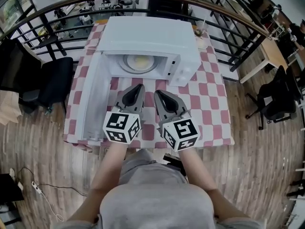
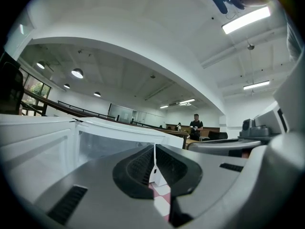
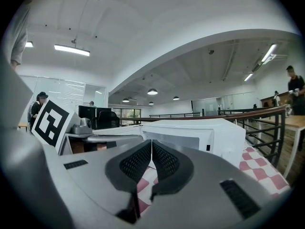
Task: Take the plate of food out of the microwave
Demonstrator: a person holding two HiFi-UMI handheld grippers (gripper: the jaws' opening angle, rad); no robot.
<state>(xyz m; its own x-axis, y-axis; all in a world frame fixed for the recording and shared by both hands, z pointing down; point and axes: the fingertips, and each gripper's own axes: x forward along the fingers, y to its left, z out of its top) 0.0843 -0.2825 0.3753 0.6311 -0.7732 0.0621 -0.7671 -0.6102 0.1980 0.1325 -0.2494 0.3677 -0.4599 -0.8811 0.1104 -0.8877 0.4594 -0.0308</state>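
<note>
A white microwave stands on the red-and-white checked table, its door swung open to the left. Inside the lit cavity sits a round plate of pale food. Both grippers hover side by side over the table, just in front of the opening. My left gripper is shut and empty, its tip close to the cavity's lower edge. My right gripper is likewise shut with nothing in it. In the left gripper view the left gripper faces the open door. In the right gripper view the right gripper faces the microwave.
A small cup stands on the table behind the microwave's right corner. A black chair is left of the table, a curved railing runs behind it, and a wooden desk is at the right. A distant person stands in the background.
</note>
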